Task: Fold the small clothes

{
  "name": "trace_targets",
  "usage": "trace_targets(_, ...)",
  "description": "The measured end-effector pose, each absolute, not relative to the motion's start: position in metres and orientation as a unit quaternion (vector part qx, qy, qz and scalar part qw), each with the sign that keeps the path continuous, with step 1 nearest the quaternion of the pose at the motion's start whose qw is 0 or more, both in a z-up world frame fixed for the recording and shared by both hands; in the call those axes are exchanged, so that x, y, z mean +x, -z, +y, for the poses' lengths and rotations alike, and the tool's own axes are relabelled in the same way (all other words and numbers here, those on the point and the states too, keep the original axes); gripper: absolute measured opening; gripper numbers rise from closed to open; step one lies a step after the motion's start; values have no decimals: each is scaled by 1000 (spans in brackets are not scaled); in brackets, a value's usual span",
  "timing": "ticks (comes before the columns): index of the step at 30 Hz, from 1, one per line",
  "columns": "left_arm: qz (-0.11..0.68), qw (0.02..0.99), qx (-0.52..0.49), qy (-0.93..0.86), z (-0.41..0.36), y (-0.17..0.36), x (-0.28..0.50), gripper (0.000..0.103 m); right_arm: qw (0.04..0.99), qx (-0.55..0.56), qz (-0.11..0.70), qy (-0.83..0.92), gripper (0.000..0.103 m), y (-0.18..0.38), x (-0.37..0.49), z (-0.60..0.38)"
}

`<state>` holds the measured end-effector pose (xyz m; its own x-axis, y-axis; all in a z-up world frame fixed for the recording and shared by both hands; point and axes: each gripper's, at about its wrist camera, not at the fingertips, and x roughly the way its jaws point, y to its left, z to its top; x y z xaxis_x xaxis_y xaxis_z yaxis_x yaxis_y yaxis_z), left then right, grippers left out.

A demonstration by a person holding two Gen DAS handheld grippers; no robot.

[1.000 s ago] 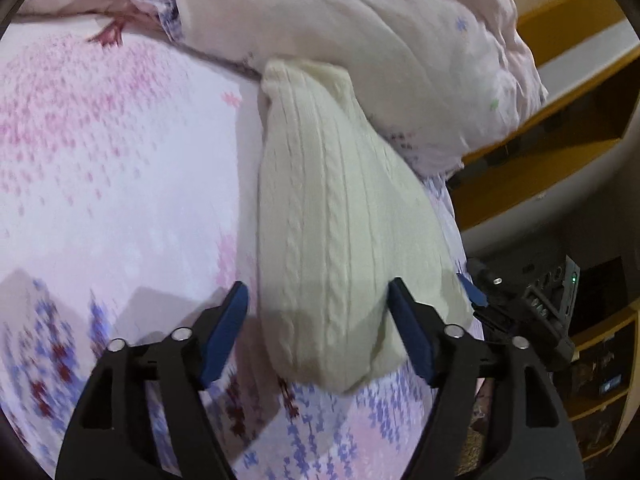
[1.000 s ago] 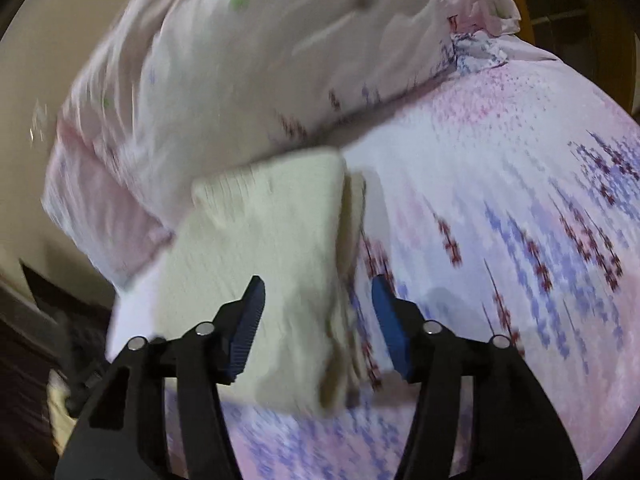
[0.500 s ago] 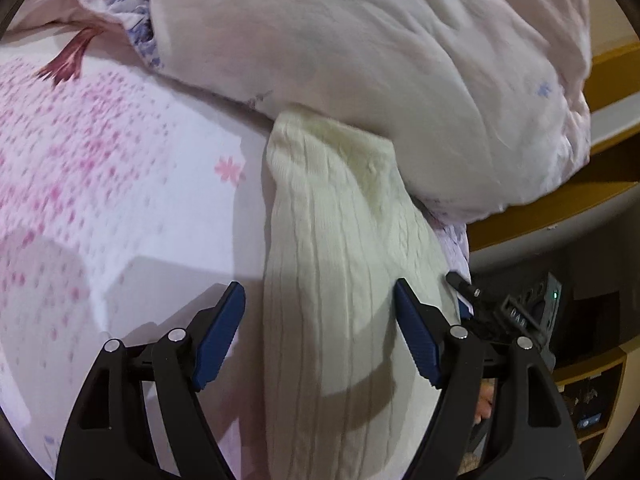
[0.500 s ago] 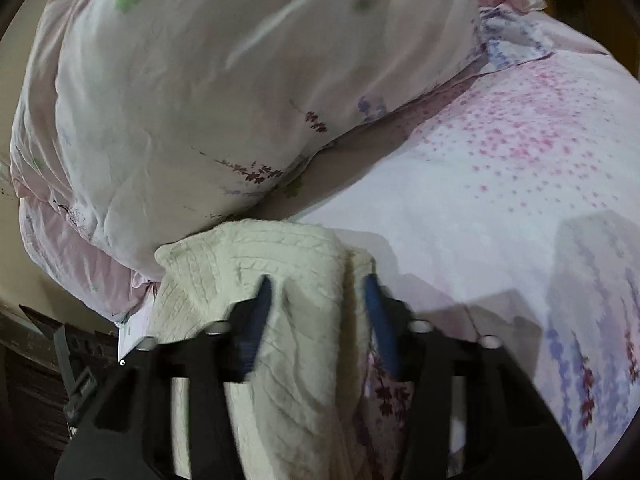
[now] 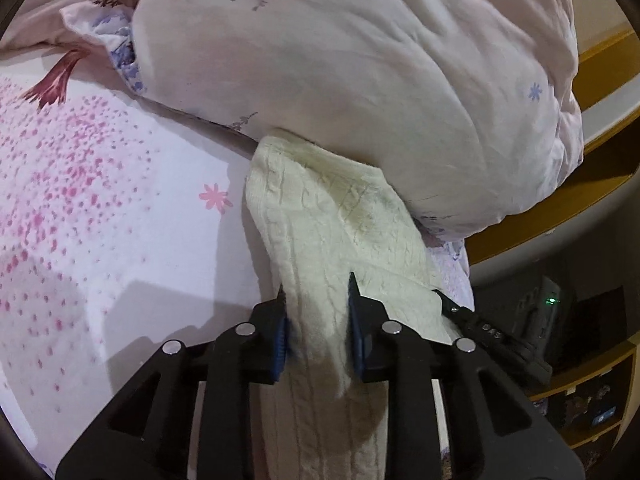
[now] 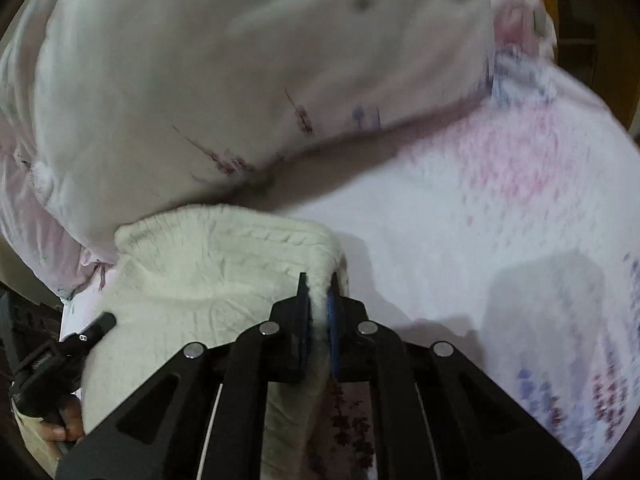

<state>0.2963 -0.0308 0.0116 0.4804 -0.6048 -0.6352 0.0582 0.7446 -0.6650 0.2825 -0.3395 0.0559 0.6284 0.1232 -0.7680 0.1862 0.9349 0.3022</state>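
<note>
Across floral pink-and-white bedsheet, cream cable-knit garment, far end at twelve o'clock tucked against puffy pale quilt. Left gripper and right gripper both clenched on knit edges, likely to lift and fold.

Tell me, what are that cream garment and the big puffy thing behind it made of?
The cream garment looks like soft cable-knit yarn, wool or acrylic: raised ribs and twists show. The pillow seems thin, smooth woven cotton over soft filling, printed with small flowers, creased.
</note>
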Motion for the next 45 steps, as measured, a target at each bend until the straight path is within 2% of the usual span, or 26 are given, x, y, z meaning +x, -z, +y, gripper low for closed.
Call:
trace_targets(1, 467, 811, -287, 206, -33, -14, 296, 34, 885, 181, 428, 16, 11, -58, 281, -339)
trace_targets(2, 466, 811, -285, 208, -36, -17, 296, 36, 885, 186, 426, 13, 19, -62, 277, -340)
trace_targets(3, 465, 811, -285, 212, -35, -19, 293, 43, 885, 192, 423, 11, 23, -67, 270, -345)
trace_targets(4, 465, 810, -285, 215, -31, -21, 289, 54, 886, 196, 420, 9, 28, -72, 263, -347)
trace_targets(5, 466, 808, -286, 217, -29, -22, 284, 59, 888, 203, 413, -3, 35, -77, 252, -349)
trace_targets(6, 468, 806, -286, 223, -27, -24, 279, 65, 889, 210, 407, -16, 38, -80, 241, -353)
trace_targets(9, 467, 806, -272, 242, -19, -27, 255, 70, 888, 222, 400, -50, 42, -84, 209, -353)
trace_targets(15, 456, 820, -233, 257, -28, -31, 214, 74, 884, 199, 415, -79, 40, -71, 175, -327)
trace_targets(16, 455, 829, -212, 248, -32, -32, 208, 74, 885, 186, 420, -76, 14, -69, 175, -323)
trace_targets(17, 456, 834, -199, 240, -41, -31, 206, 74, 888, 171, 422, -69, 9, -66, 175, -317)
trace_targets(22, 453, 854, -145, 213, -62, -33, 195, 75, 908, 175, 380, -35, 7, -75, 153, -326)
trace_targets(27, 464, 853, -122, 203, -62, -25, 194, 77, 899, 179, 400, 6, 7, -48, 149, -334)
trace_targets(30, 471, 852, -117, 197, -71, -20, 196, 78, 903, 167, 395, 18, 12, -48, 149, -330)
trace_targets(31, 471, 852, -118, 196, -72, -20, 196, 79, 905, 162, 392, 23, 18, -51, 148, -328)
trace_targets(32, 471, 852, -120, 195, -70, -20, 195, 79, 909, 157, 384, 28, 29, -56, 144, -327)
trace_targets(33, 471, 852, -121, 195, -69, -21, 195, 80, 913, 155, 375, 31, 32, -62, 138, -327)
trace_targets(39, 474, 850, -125, 192, -72, -18, 199, 83, 941, 105, 323, 10, 33, -88, 122, -301)
trace_targets(45, 475, 850, -122, 193, -71, -13, 200, 85, 923, 56, 381, 14, 34, -55, 142, -283)
